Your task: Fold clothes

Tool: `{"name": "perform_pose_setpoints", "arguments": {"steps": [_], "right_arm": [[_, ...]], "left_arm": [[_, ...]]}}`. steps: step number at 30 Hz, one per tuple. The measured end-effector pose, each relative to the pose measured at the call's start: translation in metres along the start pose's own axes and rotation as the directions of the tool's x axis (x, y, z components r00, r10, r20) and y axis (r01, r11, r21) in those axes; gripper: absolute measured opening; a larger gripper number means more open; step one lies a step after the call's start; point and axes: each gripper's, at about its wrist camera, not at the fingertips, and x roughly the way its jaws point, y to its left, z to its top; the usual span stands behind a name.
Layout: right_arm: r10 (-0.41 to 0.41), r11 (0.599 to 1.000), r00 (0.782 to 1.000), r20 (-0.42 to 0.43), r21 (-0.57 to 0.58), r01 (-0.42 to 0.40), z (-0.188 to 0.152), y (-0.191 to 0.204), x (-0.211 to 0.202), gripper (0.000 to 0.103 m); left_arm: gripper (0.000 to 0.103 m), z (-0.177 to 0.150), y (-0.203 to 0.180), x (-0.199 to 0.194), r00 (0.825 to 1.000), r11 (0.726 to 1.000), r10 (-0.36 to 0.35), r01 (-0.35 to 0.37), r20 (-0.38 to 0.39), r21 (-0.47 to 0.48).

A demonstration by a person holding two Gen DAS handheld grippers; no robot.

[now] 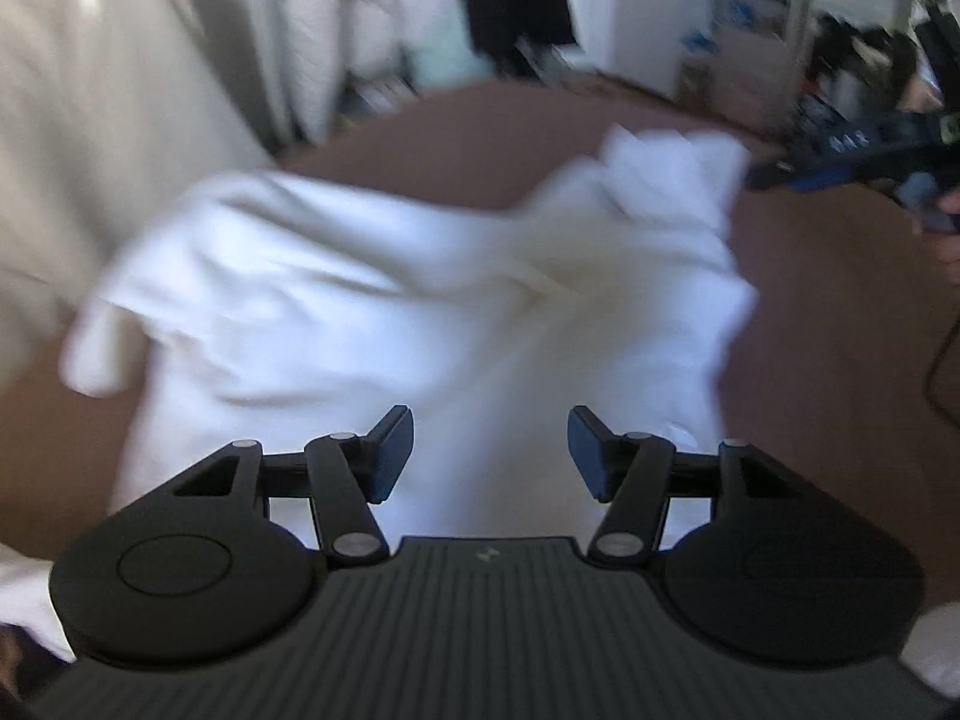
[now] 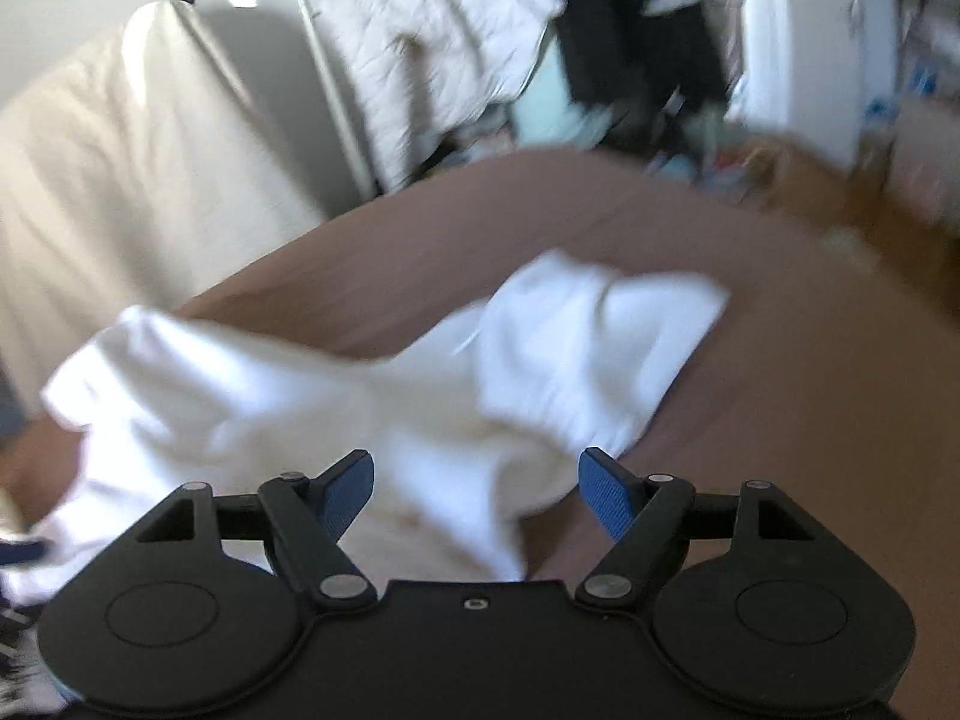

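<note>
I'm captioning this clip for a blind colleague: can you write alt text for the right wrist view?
A rumpled white cotton garment lies spread on a brown bed cover, blurred by motion. The right gripper hangs over its near edge, jaws open and holding nothing. Behind are a pale draped sheet and hanging clothes.

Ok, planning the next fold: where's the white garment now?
The white garment lies crumpled on the brown surface, mid-frame in both wrist views, just ahead of both open jaws.

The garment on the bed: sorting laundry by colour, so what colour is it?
Plain white garment, on a brown bed cover; right wrist view shows it best.
</note>
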Motion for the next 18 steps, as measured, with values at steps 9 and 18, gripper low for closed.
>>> {"name": "perform_pose_setpoints", "arguments": {"steps": [9, 18], "right_arm": [[0.047, 0.998, 0.991, -0.126, -0.045, -0.053, -0.023, -0.011, 0.048, 0.080], [0.070, 0.993, 0.981, -0.180, -0.085, -0.086, -0.034, -0.014, 0.083, 0.080]], "left_arm": [[0.061, 0.012, -0.067, 0.068, 0.984, 0.985, -0.013, 0.043, -0.177, 0.169], [0.092, -0.023, -0.063, 0.090, 0.973, 0.996, -0.073, 0.084, -0.219, 0.041]]}}
